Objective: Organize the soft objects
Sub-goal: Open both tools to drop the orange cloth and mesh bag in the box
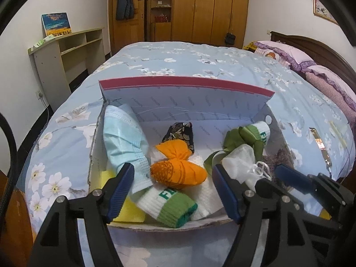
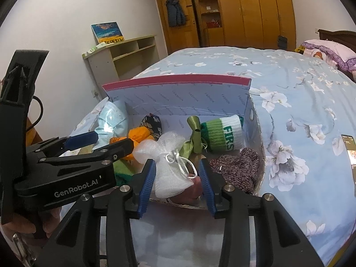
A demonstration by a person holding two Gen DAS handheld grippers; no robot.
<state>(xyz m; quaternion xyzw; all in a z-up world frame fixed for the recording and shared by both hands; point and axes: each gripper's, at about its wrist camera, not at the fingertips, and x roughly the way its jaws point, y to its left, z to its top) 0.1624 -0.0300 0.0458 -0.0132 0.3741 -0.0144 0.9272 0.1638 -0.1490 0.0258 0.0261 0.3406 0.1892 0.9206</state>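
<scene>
White cardboard box [image 1: 276, 131] on floral bedspread [image 1: 178, 57]: right gripper [image 2: 176, 178], jaws apart, straddles white mesh drawstring pouch [image 2: 169, 166]; left gripper [image 1: 172, 187], jaws apart, over orange sock bundle [image 1: 178, 173] at pouch's nine o'clock.

The left gripper [image 1: 172, 191] has its blue-padded fingers spread wide apart. The right gripper [image 2: 178, 184] sits just to its right, fingers also parted and clamping nothing.

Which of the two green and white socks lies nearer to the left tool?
The sock at the box's front edge, just ahead of the left tool. The other sock lies in the far right corner.
</scene>
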